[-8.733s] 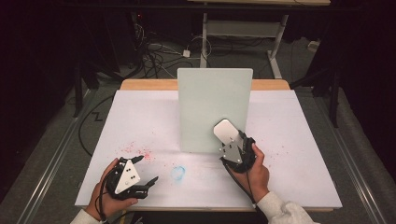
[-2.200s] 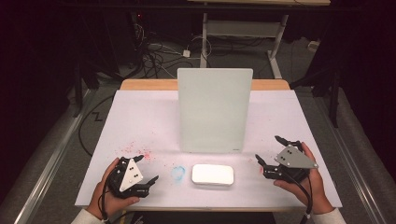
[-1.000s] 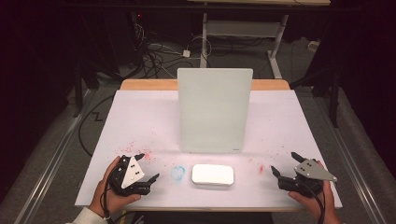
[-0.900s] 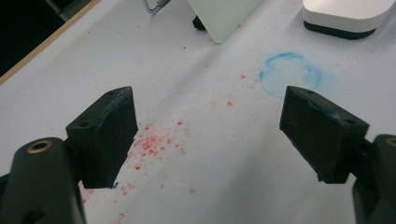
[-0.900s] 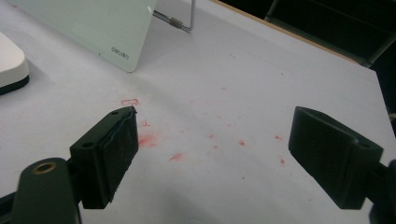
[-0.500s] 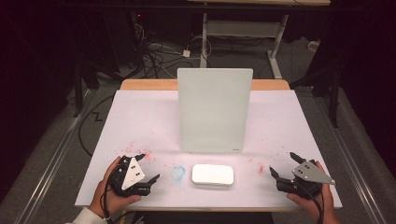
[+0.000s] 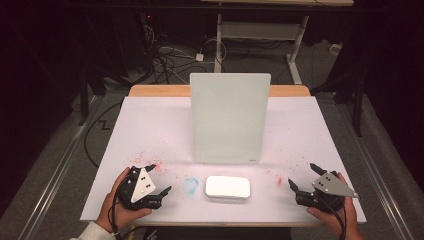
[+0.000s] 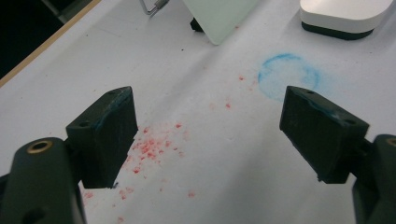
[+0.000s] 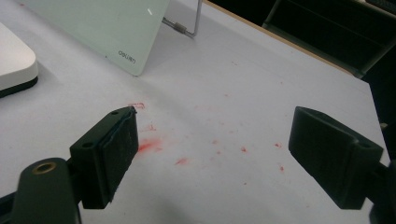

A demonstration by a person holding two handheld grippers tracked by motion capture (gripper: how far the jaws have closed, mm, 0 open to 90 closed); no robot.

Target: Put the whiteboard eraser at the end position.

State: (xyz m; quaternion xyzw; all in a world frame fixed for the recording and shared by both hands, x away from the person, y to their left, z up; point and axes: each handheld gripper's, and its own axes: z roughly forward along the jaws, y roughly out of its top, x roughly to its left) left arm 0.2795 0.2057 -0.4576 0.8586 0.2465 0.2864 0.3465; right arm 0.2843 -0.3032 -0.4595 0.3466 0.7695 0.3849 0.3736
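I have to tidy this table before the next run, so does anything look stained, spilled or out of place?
Yes: the white paper table cover is marked. Red specks lie near the left claw, more red smears near the right claw, and a smudged blue ring sits beside the flat white rounded box. Nothing is tipped.

We see a table point(image 7: 150, 125) with a white cover, speckled with red marks point(image 9: 149, 145) and one blue ring point(image 8: 288, 76). On it lie a white eraser block point(image 7: 227, 187) and an upright glass board point(image 7: 229, 117).

Left hand-held gripper point(image 7: 159, 186) and right hand-held gripper point(image 7: 301, 180), both low, jaws wide apart.
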